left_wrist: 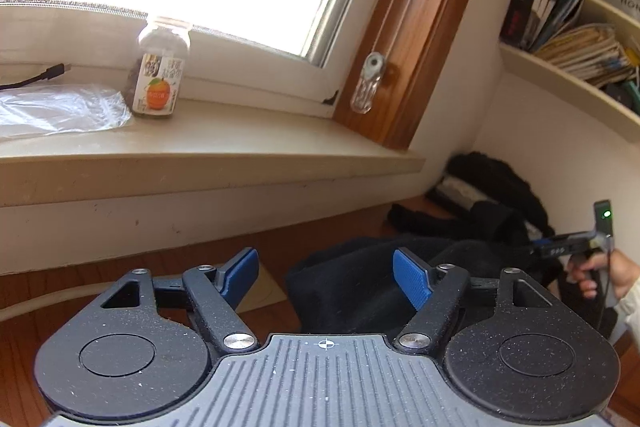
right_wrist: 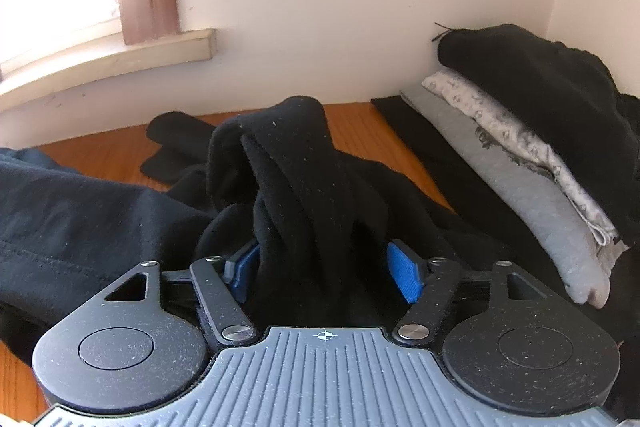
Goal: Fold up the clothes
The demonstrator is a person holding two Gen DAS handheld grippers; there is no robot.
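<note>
A black garment point(right_wrist: 296, 171) lies rumpled on the wooden table point(right_wrist: 100, 155). In the right wrist view a raised fold of it sits between the blue pads of my right gripper point(right_wrist: 326, 267), whose jaws stand wide apart around the cloth. My left gripper point(left_wrist: 326, 275) is open and empty, held above the table with the black garment point(left_wrist: 360, 287) just beyond and below its right pad point(left_wrist: 412, 279). The right gripper point(left_wrist: 568, 247) and the hand holding it show at the far right of the left wrist view.
A stack of folded clothes point(right_wrist: 520, 155), grey, patterned and black, lies at the right against the wall. A windowsill point(left_wrist: 200, 147) holds a jar point(left_wrist: 158, 75) and a plastic bag point(left_wrist: 60, 107). A bookshelf point(left_wrist: 568, 27) is at upper right.
</note>
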